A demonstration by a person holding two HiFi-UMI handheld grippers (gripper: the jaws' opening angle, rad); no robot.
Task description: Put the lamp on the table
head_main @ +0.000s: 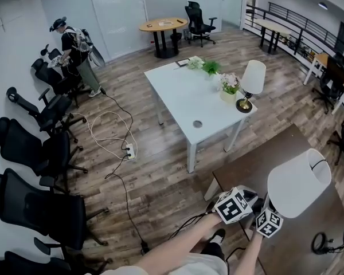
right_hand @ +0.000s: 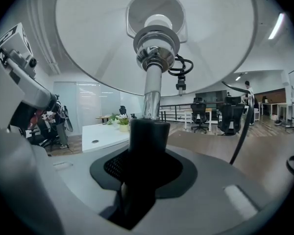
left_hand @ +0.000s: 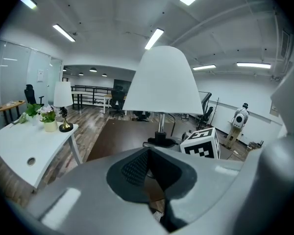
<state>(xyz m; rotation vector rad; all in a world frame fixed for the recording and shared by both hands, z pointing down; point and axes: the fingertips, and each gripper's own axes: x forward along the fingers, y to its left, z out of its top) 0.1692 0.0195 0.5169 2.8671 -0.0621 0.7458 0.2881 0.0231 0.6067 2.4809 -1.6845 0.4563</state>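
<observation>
A lamp with a white shade (head_main: 298, 183) hangs over the dark brown table (head_main: 258, 165) at the lower right. My right gripper (head_main: 269, 215) is shut on its stem, below the shade. The right gripper view shows the black lower stem (right_hand: 147, 141) clamped between the jaws, the chrome rod rising into the shade (right_hand: 88, 38). My left gripper (head_main: 244, 199) is just left of the lamp, apart from it, jaws together with nothing in them. From the left gripper view, the lamp (left_hand: 161, 82) stands upright ahead, next to the right gripper's marker cube (left_hand: 201, 143).
A white table (head_main: 183, 102) ahead carries a second lamp (head_main: 251, 82), potted flowers (head_main: 229, 86) and greenery. Black office chairs (head_main: 43, 148) line the left wall. A cable and power strip (head_main: 129, 150) lie on the floor. A person (head_main: 74, 50) stands far left. A black cabled object (head_main: 327, 242) lies on the brown table.
</observation>
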